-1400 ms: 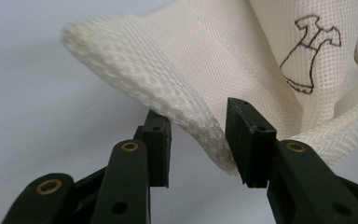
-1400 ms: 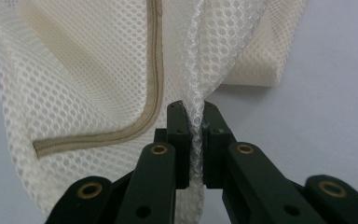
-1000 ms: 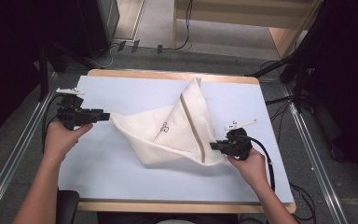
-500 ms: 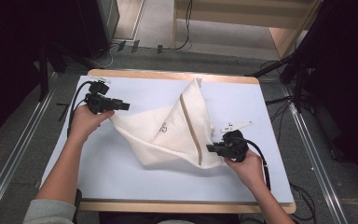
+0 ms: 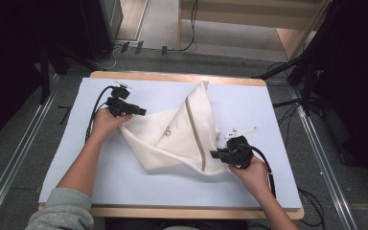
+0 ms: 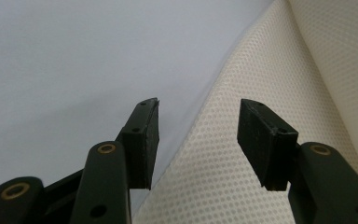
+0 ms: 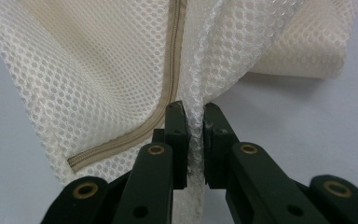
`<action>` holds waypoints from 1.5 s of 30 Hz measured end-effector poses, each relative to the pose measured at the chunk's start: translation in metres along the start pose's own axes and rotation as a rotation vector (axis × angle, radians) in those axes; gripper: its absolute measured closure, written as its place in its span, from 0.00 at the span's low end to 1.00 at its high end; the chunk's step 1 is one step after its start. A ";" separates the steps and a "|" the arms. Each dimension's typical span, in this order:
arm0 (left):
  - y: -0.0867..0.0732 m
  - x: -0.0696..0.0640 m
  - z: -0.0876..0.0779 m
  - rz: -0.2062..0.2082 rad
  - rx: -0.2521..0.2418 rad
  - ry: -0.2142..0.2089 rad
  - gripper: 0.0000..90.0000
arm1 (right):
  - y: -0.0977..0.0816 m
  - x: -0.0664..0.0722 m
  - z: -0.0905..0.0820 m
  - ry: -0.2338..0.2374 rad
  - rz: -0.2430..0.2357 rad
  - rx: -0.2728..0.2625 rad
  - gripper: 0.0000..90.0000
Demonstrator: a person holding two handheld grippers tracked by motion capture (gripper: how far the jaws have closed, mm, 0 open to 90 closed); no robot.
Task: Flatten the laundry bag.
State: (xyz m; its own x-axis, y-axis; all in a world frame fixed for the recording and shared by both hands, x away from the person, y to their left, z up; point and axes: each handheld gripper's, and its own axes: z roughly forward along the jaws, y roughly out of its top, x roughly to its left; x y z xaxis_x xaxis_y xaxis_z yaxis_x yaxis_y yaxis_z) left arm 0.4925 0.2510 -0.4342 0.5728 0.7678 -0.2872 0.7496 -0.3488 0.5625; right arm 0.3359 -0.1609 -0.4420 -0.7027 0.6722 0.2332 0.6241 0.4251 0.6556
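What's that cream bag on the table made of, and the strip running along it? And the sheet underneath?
The mesh bag looks like a soft synthetic net fabric, matt cream: tiny round holes cover it and it drapes in folds. The zipper seems a tan woven tape with fine, probably plastic, teeth. The sheet over the table looks smooth, matt pale blue, perhaps paper or plastic; its material is unclear.

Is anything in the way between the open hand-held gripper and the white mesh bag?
Nothing visible. The left hand-held gripper has its jaws apart, just been opening, right at the mesh bag's edge, with only bare table cover beside it. The right hand-held gripper already pinches the bag.
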 end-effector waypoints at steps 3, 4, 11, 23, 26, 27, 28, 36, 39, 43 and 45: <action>0.001 -0.002 0.011 0.013 0.018 0.006 0.54 | -0.001 0.000 0.000 -0.003 0.002 0.001 0.93; 0.001 -0.003 0.014 0.015 0.024 0.007 0.54 | -0.001 0.000 0.000 -0.003 0.004 -0.001 0.93; 0.001 -0.003 0.020 0.023 0.029 -0.019 0.59 | -0.003 0.000 -0.002 -0.006 0.006 -0.002 0.93; -0.003 -0.019 0.024 0.076 0.073 0.005 1.00 | -0.001 -0.001 -0.003 -0.010 0.010 -0.011 0.93; -0.002 -0.019 0.021 0.069 0.074 0.004 1.00 | 0.000 -0.001 -0.004 -0.015 -0.001 -0.022 0.93; -0.002 -0.016 0.015 0.054 0.054 -0.012 1.00 | 0.000 -0.001 -0.005 -0.015 -0.004 -0.023 0.93; -0.002 -0.016 0.015 0.054 0.054 -0.012 1.00 | 0.000 -0.001 -0.005 -0.015 -0.002 -0.026 0.93; -0.011 0.004 -0.021 -0.050 -0.047 0.015 1.00 | 0.003 -0.002 -0.012 -0.016 -0.005 -0.053 0.93; -0.016 0.011 -0.035 -0.086 -0.072 0.026 1.00 | 0.004 -0.004 -0.014 -0.020 -0.006 -0.061 0.94; -0.027 0.023 -0.053 -0.147 -0.114 0.036 1.00 | 0.004 -0.006 -0.014 -0.030 -0.006 -0.052 0.94; -0.033 0.027 -0.060 -0.162 -0.114 0.044 1.00 | 0.004 -0.007 -0.014 -0.037 -0.006 -0.048 0.94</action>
State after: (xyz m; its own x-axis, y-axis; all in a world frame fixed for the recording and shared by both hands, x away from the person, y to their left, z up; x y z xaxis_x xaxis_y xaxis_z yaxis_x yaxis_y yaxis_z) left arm 0.4633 0.3151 -0.4140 0.4309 0.8323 -0.3487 0.7868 -0.1573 0.5968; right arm 0.3386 -0.1723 -0.4312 -0.6928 0.6921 0.2027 0.6022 0.4006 0.6905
